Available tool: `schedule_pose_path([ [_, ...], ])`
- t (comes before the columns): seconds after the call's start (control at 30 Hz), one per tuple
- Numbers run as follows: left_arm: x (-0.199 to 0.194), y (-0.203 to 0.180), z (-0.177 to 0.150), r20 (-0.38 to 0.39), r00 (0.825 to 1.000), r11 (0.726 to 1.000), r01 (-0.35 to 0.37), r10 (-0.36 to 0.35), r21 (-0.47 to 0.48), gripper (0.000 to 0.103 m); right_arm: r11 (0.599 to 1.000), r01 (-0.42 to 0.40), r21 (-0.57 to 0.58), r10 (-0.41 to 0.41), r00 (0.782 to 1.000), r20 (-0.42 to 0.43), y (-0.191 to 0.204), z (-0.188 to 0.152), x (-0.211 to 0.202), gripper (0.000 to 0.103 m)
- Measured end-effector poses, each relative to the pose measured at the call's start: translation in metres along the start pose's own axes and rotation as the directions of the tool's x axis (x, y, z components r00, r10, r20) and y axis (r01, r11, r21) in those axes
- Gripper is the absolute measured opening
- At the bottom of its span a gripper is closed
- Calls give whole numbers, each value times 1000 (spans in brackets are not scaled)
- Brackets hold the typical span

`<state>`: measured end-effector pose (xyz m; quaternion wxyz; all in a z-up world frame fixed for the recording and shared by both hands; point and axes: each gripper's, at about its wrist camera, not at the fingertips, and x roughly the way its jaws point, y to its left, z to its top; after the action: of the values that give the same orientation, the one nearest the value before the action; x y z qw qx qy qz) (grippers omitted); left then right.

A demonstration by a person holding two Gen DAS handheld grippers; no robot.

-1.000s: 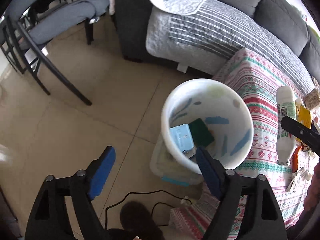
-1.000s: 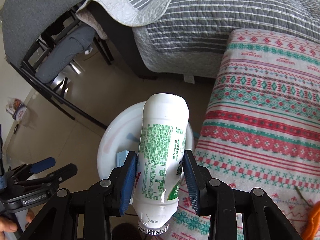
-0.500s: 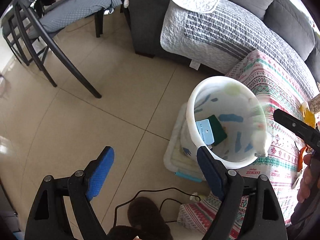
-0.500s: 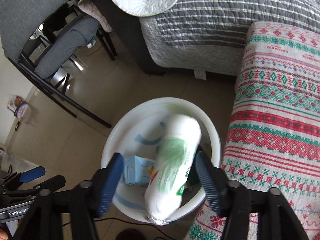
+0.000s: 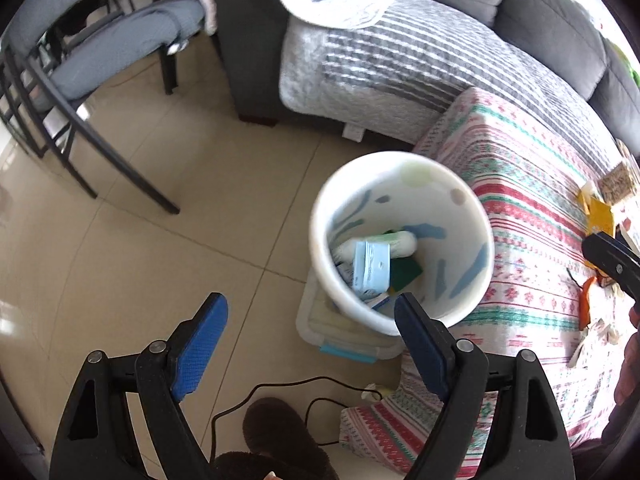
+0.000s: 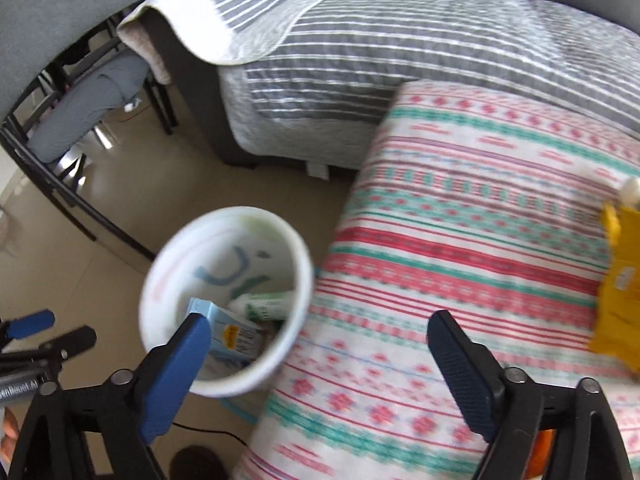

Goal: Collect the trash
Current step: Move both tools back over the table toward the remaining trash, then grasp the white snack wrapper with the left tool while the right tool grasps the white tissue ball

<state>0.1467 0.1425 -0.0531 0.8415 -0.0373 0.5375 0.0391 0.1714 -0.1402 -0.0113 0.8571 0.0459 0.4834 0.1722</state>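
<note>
A white bin stands on the floor beside a table with a patterned cloth. Inside it lie a white bottle with green print, a light blue box and a dark green sponge. My left gripper hangs open over the floor at the bin's near side, holding nothing. Above the table's edge, just right of the bin, my right gripper is open and empty. A yellow packet lies on the cloth at the right.
A grey sofa with a striped quilt stands behind the table. A black-framed chair is at the left. On the floor near the bin lie a clear lidded box and a black cable. Orange scraps lie on the cloth.
My right gripper opened and the white bottle dropped into the bin, where it now lies. That gripper then swung right over the table. The left gripper stayed open and shifted slightly.
</note>
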Motion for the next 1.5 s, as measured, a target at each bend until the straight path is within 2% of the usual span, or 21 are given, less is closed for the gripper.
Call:
schedule_pose_path([
  [0.13,-5,-29,5,24,1000,998,-2,0,57,94,998,65,0,-65,998,15,-26,-5,-22,102],
  [0.47,-7,-96,5,28,999,986,19,-24,168,94,977,212,4,-212,977,24,-101,-36,-76,102],
  [0.6,-7,-124,3,30,999,977,26,-33,209,95,969,247,18,-247,969,15,-129,-54,-96,102],
  [1.0,-10,-195,-5,5,994,952,104,-110,289,95,943,316,109,-315,949,-25,-200,-104,-128,102],
  [1.23,-5,-234,-20,-27,989,920,148,-149,363,95,928,337,160,-330,941,-70,-236,-136,-136,102],
  [1.4,3,-262,-35,-75,976,894,217,-204,392,95,920,346,182,-332,937,-107,-254,-153,-135,102],
  [1.5,6,-278,-43,-114,961,876,276,-252,394,94,918,353,180,-334,934,-129,-259,-161,-133,102],
])
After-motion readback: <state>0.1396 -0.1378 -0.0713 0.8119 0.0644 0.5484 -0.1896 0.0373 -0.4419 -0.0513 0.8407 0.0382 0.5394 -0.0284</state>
